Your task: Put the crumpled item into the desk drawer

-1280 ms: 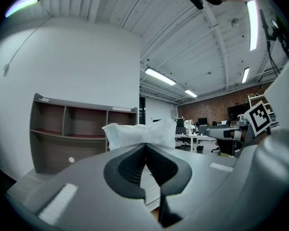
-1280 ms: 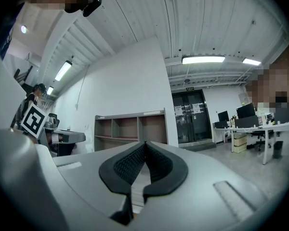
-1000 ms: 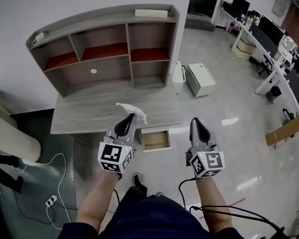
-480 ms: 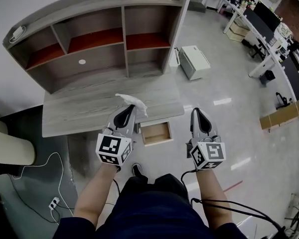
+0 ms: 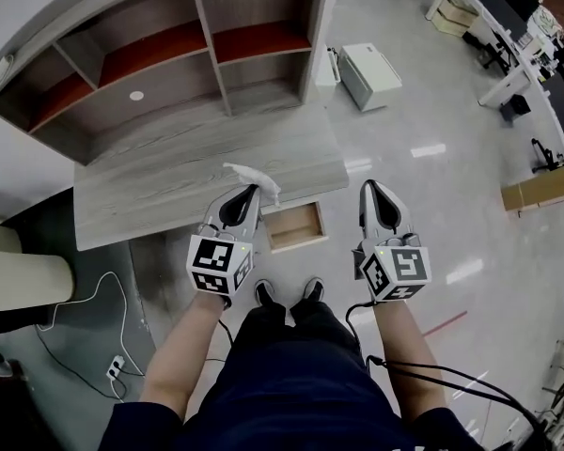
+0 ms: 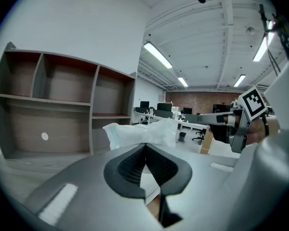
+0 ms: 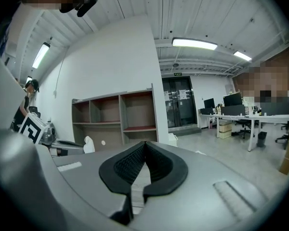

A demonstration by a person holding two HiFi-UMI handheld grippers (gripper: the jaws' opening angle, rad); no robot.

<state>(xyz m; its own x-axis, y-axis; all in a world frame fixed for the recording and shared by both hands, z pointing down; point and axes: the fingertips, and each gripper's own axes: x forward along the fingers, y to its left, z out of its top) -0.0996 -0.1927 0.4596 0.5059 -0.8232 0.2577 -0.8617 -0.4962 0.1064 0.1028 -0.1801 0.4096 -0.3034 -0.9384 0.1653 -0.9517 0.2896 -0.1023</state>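
Both arms stretched forward, side by side. Left gripper [image 5: 251,194] clamped on tissue [image 5: 253,176] over desk [image 5: 160,181] front edge, beside open drawer [image 5: 295,227]. Right gripper [image 5: 369,191] pinched closed, empty, over floor.

White crumpled item [image 5: 255,178], grey woodgrain desk [image 5: 160,172]

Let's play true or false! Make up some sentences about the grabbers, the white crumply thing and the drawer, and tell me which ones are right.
1. The left gripper is shut on the crumpled white item. True.
2. The desk drawer is closed. False: it is pulled open.
3. The right gripper holds a cup. False: its jaws are together with nothing between them.
4. A shelf unit stands at the back of the desk. True.
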